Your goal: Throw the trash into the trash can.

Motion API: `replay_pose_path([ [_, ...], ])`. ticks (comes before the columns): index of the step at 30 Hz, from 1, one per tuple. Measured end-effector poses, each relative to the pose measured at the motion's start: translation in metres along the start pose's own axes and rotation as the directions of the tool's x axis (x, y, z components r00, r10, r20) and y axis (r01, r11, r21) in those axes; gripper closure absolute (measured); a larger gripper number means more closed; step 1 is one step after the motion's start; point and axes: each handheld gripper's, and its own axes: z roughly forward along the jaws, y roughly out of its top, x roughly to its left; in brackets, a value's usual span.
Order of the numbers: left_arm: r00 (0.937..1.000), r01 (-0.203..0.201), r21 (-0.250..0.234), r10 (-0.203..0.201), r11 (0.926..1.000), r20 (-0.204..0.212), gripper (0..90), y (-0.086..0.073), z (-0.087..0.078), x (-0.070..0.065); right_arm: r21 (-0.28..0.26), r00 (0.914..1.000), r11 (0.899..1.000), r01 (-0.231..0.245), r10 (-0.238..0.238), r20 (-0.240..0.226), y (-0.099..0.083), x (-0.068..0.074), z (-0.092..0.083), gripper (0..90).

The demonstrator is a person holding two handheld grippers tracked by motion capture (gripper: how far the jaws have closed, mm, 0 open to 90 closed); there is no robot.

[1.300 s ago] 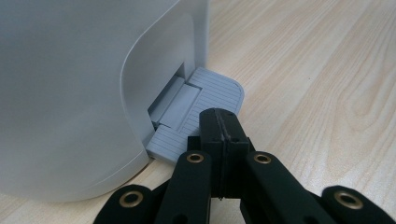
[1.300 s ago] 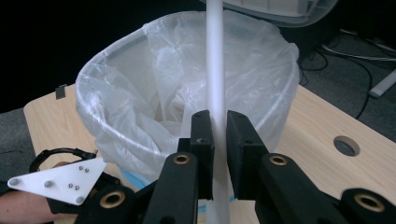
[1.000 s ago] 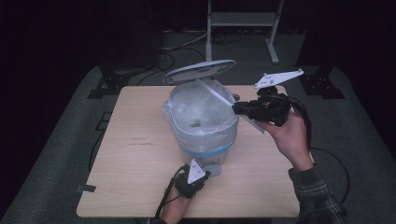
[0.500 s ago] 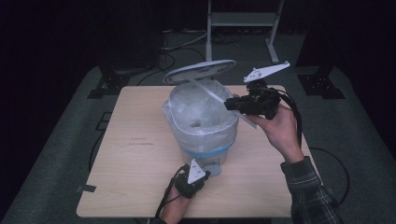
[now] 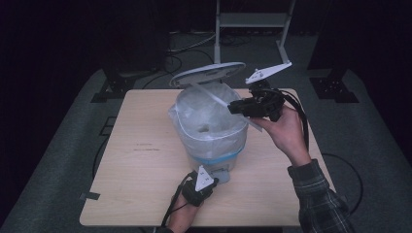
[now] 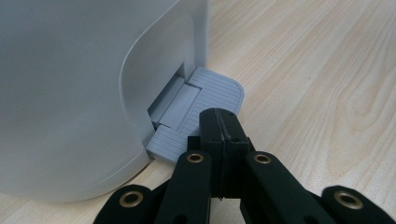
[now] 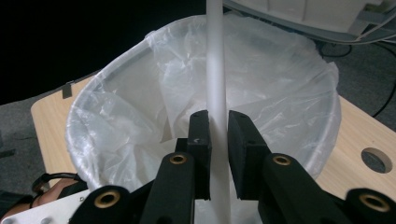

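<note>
While my left gripper [image 6: 219, 122], jaws pressed together, holds down the pedal [image 6: 205, 102], the bin [image 5: 210, 127] mid-table stands open, bag-lined. Beyond, my right gripper [image 7: 218, 128] pinches a white strip [image 7: 215, 70], now farther back than before.

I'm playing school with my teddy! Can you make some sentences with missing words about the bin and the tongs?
1. The left tongs press down on the bin's grey ____.
2. The lid of the bin stands ____.
3. The right tongs hold a flat white strip over the ____ bag lining the bin.
4. The bin sits on a ____ table.

Missing words: pedal; open; plastic; wooden
</note>
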Motion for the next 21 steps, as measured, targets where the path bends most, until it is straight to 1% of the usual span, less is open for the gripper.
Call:
replay_pose_path([
  [1,1.0,-0.001,0.0,0.001,1.0,0.0,90.0,0.0,0.0,0.0,-0.012,1.0,1.0,0.004,-0.004,0.006,0.0,-0.001,0.0,75.1],
  [2,1.0,-0.001,0.0,0.001,1.0,0.0,90.0,0.0,0.0,0.0,-0.012,1.0,1.0,0.004,-0.004,0.006,0.0,-0.001,0.0,75.1],
  [3,1.0,-0.001,0.0,0.001,1.0,0.0,90.0,0.0,0.0,0.0,-0.008,1.0,1.0,0.004,-0.004,0.008,0.001,-0.001,0.001,70.7],
  [7,1.0,0.0,-0.002,0.0,1.0,0.0,90.0,0.0,0.0,0.0,-0.001,0.9999,1.0,0.011,-0.011,0.012,0.001,0.0,0.002,68.9],
  [12,1.0,0.0,-0.002,0.0,1.0,0.0,90.0,0.0,0.0,0.0,-0.011,0.9999,1.0,0.013,-0.013,0.008,0.001,0.001,0.001,68.8],
  [14,1.0,0.0,-0.002,0.0,1.0,-0.001,90.0,0.0,0.0,0.0,-0.016,0.9999,1.0,0.011,-0.011,0.011,0.0,0.001,-0.003,68.8],
  [15,1.0,0.0,-0.004,0.0,1.0,-0.001,90.0,0.0,0.0,0.0,-0.023,0.9999,1.0,0.009,-0.009,0.012,-0.002,0.001,-0.009,68.7],
  [17,1.0,0.0,-0.004,0.0,1.0,0.0,90.0,0.0,0.0,0.0,-0.025,0.9999,1.0,0.008,-0.008,0.013,-0.002,0.0,-0.011,68.2],
  [19,1.0,-0.003,-0.003,0.003,1.0,-0.002,90.0,0.0,0.0,0.0,-0.032,0.9997,0.999,0.004,-0.004,0.023,-0.009,-0.001,-0.021,66.1],
  [21,1.0,-0.005,0.001,0.005,1.0,-0.002,90.0,0.0,0.0,0.0,-0.033,0.9996,0.999,-0.001,0.002,0.027,-0.015,-0.003,-0.027,65.5],
])
